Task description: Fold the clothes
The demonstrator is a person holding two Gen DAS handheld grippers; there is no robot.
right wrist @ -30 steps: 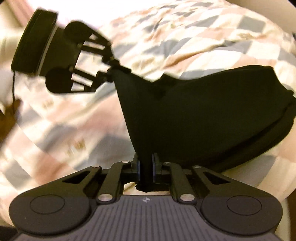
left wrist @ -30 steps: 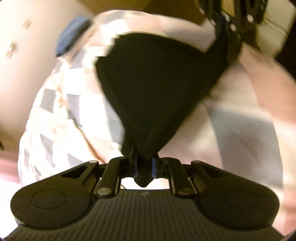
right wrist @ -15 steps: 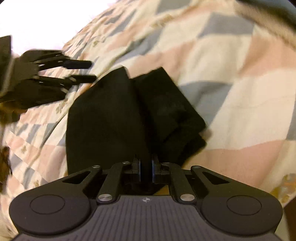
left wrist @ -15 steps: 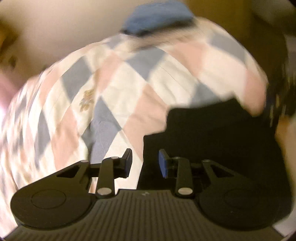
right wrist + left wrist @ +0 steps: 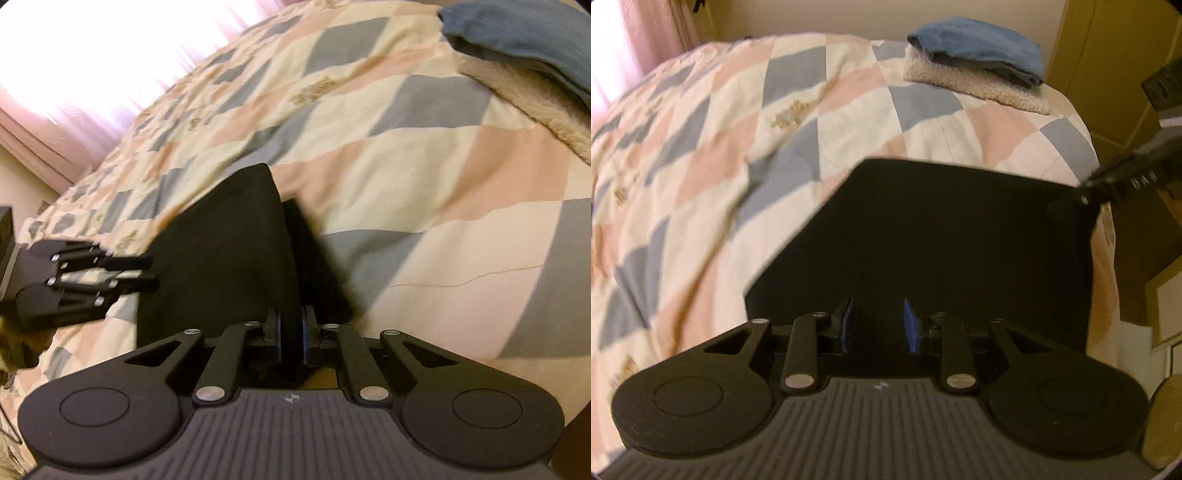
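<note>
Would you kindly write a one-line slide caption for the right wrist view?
Right gripper pinches the black garment on the checked quilt; left gripper open alongside.

Both grippers look identical tbh: left gripper (image 5: pixel 876 325) and right gripper (image 5: pixel 291 334) are matte black plastic w/ blue finger pads (image 5: pixel 911 326), silver screws, ribbed grey base, round discs either side.

A bed covered by a quilt (image 5: pixel 746 122) in pink, grey-blue and cream diamonds fills the room ahead of the gripper. Far left, a pink curtain (image 5: pixel 635 40) glows with daylight. A cream wall (image 5: pixel 812 16) stands beyond, yellowish cabinet panels (image 5: pixel 1108 66) at right.
</note>
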